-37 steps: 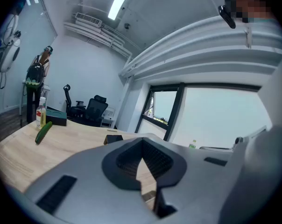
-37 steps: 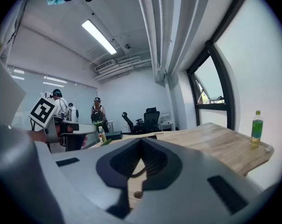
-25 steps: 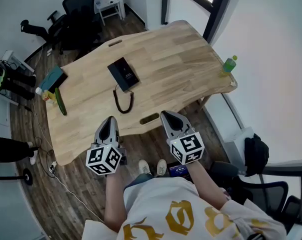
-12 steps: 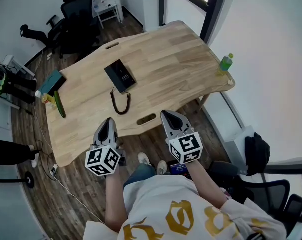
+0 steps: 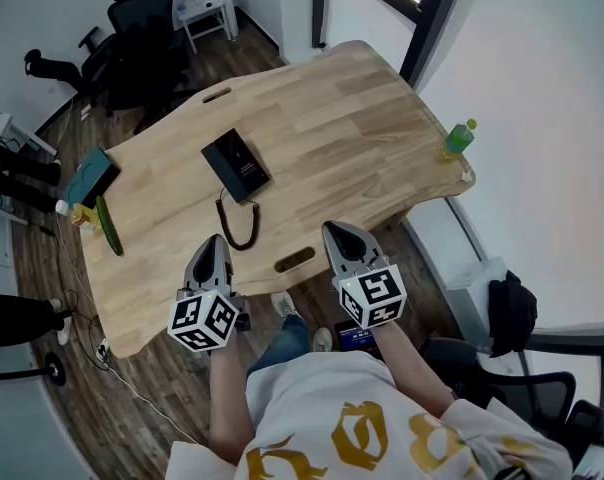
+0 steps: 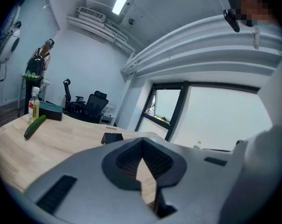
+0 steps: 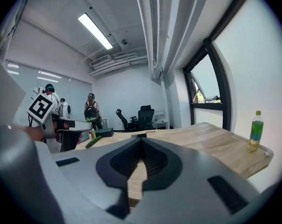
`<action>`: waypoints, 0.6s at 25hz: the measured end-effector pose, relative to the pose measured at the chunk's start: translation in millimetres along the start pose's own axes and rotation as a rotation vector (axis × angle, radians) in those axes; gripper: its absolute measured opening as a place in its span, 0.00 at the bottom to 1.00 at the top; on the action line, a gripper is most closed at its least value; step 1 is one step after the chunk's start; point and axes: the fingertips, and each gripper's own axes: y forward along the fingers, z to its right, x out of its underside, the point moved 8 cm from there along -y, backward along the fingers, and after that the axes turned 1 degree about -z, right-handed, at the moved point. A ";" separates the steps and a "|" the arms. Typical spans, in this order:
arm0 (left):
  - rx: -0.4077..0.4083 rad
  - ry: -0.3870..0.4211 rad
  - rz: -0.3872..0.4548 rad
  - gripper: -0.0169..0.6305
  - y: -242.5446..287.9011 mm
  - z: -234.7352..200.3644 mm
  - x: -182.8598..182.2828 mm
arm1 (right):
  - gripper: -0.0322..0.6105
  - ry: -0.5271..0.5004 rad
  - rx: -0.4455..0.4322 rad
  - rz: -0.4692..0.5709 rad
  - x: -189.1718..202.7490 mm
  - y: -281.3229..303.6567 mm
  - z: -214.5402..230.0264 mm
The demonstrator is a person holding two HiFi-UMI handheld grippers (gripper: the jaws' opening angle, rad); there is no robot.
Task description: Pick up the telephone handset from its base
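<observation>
A black telephone [image 5: 236, 164] lies flat on the wooden table [image 5: 342, 118], its handset resting on the base. Its coiled black cord [image 5: 240, 226] loops toward the near edge. My left gripper [image 5: 214, 240] hovers over the table's front edge just left of the cord, jaws shut and empty. My right gripper [image 5: 335, 232] is level with it to the right, also shut with nothing in it. In the left gripper view the telephone [image 6: 113, 137] sits low ahead of the closed jaws. The right gripper view shows only tabletop beyond the gripper [image 7: 141, 149].
A cucumber [image 5: 107, 225], a teal box [image 5: 90, 175] and a small bottle stand at the table's left end. A green bottle [image 5: 459, 137] is at the right edge. Black office chairs [image 5: 142, 28] stand behind the table. People stand at the far left.
Both grippers have moved forward together toward the table; the front edge and the cord now lie closer to their tips. Jaws stayed shut.
</observation>
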 end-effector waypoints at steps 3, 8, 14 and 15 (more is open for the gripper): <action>0.001 -0.011 -0.012 0.03 31.1 -18.4 -8.9 | 0.06 0.010 0.008 -0.021 -3.8 32.7 10.1; 0.012 -0.033 -0.029 0.03 80.5 -48.7 -22.2 | 0.06 0.017 0.023 -0.057 -10.3 85.9 23.3; 0.029 -0.047 -0.058 0.03 128.1 -80.1 -32.9 | 0.06 0.026 0.050 -0.090 -16.6 132.7 33.8; 0.030 -0.049 -0.059 0.03 133.9 -84.7 -35.2 | 0.06 0.026 0.054 -0.093 -18.1 139.1 34.8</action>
